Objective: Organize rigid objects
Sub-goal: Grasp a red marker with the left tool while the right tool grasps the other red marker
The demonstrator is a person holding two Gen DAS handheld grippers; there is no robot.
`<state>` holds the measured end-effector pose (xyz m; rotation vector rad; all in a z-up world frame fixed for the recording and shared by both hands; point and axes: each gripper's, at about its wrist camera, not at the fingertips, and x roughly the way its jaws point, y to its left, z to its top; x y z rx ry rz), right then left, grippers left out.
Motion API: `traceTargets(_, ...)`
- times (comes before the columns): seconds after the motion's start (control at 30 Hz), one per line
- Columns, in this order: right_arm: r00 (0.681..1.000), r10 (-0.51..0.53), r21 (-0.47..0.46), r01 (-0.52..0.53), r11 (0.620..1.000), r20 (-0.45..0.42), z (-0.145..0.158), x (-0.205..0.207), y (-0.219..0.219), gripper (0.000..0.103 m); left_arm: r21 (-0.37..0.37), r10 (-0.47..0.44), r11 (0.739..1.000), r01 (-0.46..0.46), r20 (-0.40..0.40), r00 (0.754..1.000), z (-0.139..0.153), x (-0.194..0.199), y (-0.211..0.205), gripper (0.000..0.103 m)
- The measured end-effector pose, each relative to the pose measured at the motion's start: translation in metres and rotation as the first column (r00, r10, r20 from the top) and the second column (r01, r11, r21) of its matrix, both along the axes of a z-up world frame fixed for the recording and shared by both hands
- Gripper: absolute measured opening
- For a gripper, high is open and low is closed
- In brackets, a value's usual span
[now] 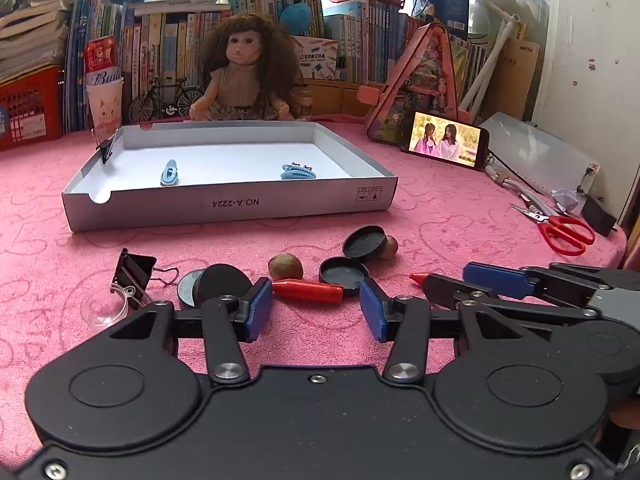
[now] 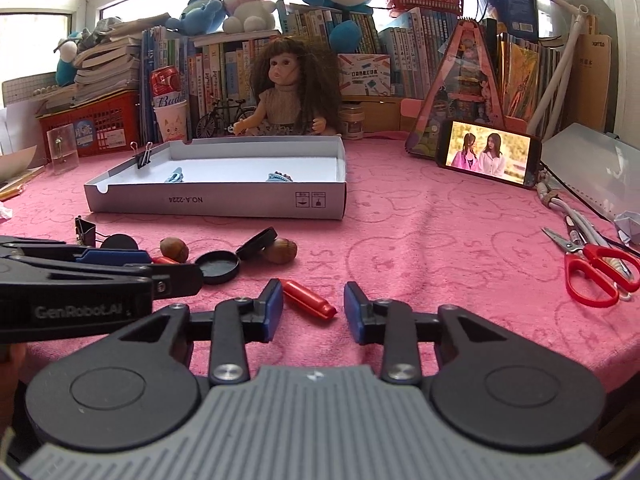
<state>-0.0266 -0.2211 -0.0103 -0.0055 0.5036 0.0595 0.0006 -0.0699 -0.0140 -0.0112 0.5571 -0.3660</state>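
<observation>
A pink towel-like cloth (image 1: 440,208) covers the whole work surface. The landmark on it is the shallow grey cardboard box lid (image 1: 224,204), white inside, lying open side up.

Inside the box lid lie two light-blue hair clips (image 1: 169,173), well apart, and a small black binder clip (image 1: 107,150) is clamped on its left wall. Behind the box lid a curly-haired doll (image 1: 244,76) sits against a row of books (image 1: 168,48). Right of the box lid, a phone (image 1: 446,140) leans with its screen lit; further right and nearer, red-handled scissors (image 1: 566,232) lie flat.

In front of the box lid, the loose things are scattered in a rough row. At the left is a large black binder clip (image 1: 134,274), with a clear plastic dome (image 1: 102,308) just beside it. Next come two overlapping dark discs (image 1: 218,284), then a brown nut (image 1: 285,266). Two black round lids (image 1: 343,274) follow, the farther one tilted against a second nut (image 1: 390,247).

Nearest the cameras are two red crayons. One red crayon (image 1: 308,291) lies crosswise in front of the left gripper (image 1: 316,304), whose jaws stand partly open, the crayon at their tips and neither pad pressing it. The second red crayon (image 2: 309,299) lies at a slant by the left fingertip of the right gripper (image 2: 313,304), whose jaws are likewise partly open and empty.
</observation>
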Motion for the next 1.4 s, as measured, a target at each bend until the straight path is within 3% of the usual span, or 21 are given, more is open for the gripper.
traceTargets(0.4, 1.0, -0.015, -0.061, 0.015, 0.998, 0.003, -0.001, -0.008, -0.019, 0.06, 0.088, -0.06, 0.995, 0.054, 0.065, 0.996, -0.008, 0.006, -0.008, 0.053)
traceTargets(0.5, 0.999, -0.049, -0.064, 0.049, 0.997, 0.0, -0.001, -0.002, -0.024, 0.062, 0.077, -0.056, 0.996, 0.051, 0.062, 0.997, -0.009, 0.007, -0.005, 0.05)
traceTargets(0.57, 0.998, -0.066, -0.06, 0.066, 0.996, -0.009, -0.002, 0.003, -0.028, 0.064, 0.077, -0.037, 0.997, 0.032, 0.064, 0.997, -0.008, 0.007, -0.005, 0.042)
traceTargets(0.87, 0.996, -0.087, -0.047, 0.086, 0.995, -0.023, -0.001, 0.031, -0.033, 0.07, 0.064, -0.005, 0.998, 0.0, 0.077, 0.997, -0.002, 0.002, -0.002, 0.042)
traceTargets(1.03, 1.0, 0.003, 0.026, -0.004, 1.0, 0.02, 0.004, 0.024, -0.035, 0.07, 0.06, 0.003, 0.998, -0.009, 0.098, 0.995, 0.005, -0.001, 0.001, 0.042)
traceTargets(1.4, 0.992, 0.122, -0.009, -0.122, 0.992, 0.019, 0.0, 0.035, -0.012, 0.077, 0.051, 0.019, 0.998, -0.024, 0.102, 0.995, 0.008, -0.003, 0.003, 0.042)
